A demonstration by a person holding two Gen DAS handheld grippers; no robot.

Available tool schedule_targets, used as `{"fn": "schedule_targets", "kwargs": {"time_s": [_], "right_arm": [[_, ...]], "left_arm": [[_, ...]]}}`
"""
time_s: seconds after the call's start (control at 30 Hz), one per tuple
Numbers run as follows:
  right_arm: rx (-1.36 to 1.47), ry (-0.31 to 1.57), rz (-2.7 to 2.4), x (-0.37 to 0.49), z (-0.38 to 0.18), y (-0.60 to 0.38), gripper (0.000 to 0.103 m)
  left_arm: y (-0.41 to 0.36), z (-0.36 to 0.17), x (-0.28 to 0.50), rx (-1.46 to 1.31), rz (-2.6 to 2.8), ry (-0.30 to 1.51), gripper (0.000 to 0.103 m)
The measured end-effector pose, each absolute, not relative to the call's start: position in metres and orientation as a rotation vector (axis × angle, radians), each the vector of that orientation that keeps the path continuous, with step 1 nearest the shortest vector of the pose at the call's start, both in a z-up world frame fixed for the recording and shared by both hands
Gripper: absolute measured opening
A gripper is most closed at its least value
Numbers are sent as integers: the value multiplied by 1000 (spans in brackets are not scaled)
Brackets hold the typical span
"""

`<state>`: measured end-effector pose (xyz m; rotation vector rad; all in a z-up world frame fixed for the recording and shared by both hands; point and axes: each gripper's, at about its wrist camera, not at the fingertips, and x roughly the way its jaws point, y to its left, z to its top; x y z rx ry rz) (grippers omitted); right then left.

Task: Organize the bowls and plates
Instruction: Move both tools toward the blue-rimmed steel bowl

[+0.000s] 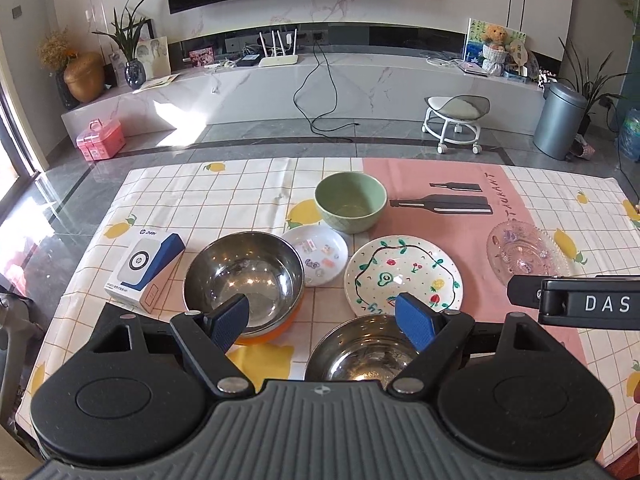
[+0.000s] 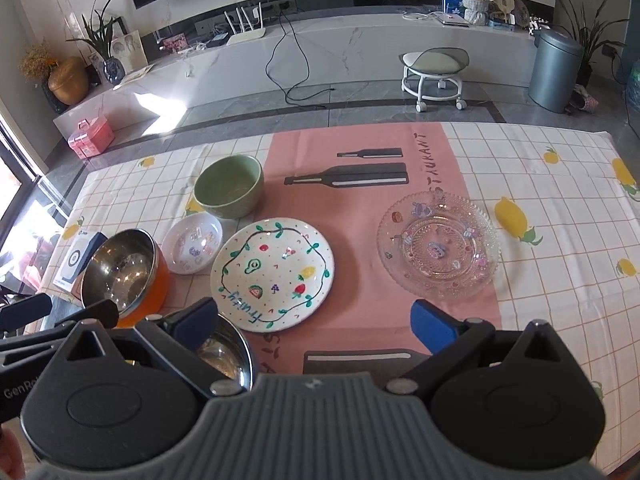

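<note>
Six dishes on the surface, none stacked yet; looks like the approach step, nothing gripped. Left tongs spread wide, empty, hovering over the plain steel bowl at bottom centre of the left view. Right tongs also wide open and empty, the fruit plate just ahead between the tips. Orange-sided steel bowl sits centre left, small white dish just behind it, glass plate right of centre in the right view, green bowl farthest back. Next move probably: close on one bowl rim, nest it into another.
</note>
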<state>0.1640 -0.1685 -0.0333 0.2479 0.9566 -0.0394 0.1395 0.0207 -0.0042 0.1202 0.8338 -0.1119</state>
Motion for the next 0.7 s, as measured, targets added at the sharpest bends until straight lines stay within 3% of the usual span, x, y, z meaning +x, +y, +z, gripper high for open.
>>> {"fn": "schedule_targets", "kwargs": {"time_s": [0.7], "right_arm": [[258,809,-80,43,-9,-165,100]], "left_arm": [[31,9,42,101,-93,673,97]]}}
